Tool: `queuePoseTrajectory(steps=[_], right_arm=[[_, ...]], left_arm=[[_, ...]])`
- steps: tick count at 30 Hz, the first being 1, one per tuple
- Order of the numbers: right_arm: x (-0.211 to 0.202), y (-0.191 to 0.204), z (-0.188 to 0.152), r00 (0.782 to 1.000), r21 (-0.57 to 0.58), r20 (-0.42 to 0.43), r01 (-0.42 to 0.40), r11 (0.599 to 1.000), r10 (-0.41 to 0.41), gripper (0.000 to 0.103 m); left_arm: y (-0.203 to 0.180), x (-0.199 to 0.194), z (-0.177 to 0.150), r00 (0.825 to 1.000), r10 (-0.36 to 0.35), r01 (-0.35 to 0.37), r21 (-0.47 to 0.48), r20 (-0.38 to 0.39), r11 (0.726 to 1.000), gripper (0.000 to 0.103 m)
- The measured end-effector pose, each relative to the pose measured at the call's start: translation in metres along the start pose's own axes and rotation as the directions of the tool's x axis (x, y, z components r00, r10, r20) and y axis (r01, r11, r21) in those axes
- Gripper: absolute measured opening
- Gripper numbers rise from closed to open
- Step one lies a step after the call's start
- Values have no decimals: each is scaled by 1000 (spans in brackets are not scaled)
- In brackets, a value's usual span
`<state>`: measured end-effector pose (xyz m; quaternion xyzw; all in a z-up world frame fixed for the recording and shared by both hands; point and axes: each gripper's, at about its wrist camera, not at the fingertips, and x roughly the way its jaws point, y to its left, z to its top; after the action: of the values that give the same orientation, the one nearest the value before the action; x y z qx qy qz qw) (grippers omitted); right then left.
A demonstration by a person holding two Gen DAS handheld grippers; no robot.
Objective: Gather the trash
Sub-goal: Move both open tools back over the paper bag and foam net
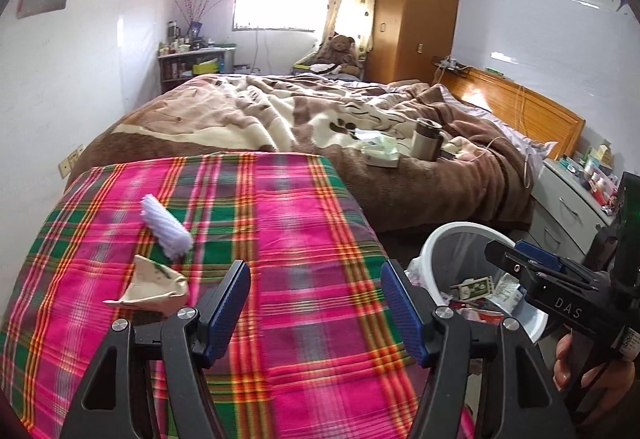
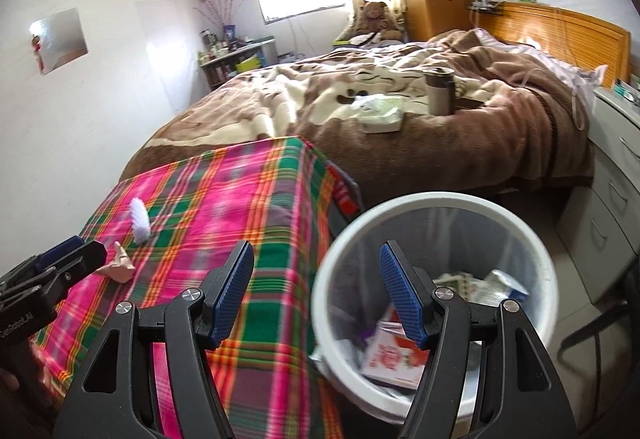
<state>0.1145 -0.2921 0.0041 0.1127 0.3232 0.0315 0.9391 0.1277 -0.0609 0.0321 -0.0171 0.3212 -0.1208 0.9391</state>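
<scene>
A crumpled beige wrapper and a white ribbed foam sleeve lie on the pink and green plaid cloth. My left gripper hovers open and empty over the cloth, right of the wrapper. My right gripper is open and empty, its right finger over the white trash bin, which holds cartons and paper. The right gripper's tool shows above the bin in the left wrist view.
A bed with a brown and cream blanket lies beyond the plaid surface, bearing a steel mug and a tissue pack. A white drawer unit stands right of the bin.
</scene>
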Motion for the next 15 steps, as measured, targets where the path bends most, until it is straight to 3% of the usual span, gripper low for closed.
queuePoseTrajectory(steps=[6,10,15], right_arm=[[16,27,3,999,-44,-13,-49,998,48,67],[27,47,7,997,-81,-24,-77,994,75,67],[43,73,11,994,-124,-39,-107,987,103,67]], left_arm=[[32,4,-6,998,61,-61,-28,-7,998,67],[58,9,-13,989,143,-144,-45,-24,989,67],[97,21,-23,984,163,-171,-121,-77,978,67]])
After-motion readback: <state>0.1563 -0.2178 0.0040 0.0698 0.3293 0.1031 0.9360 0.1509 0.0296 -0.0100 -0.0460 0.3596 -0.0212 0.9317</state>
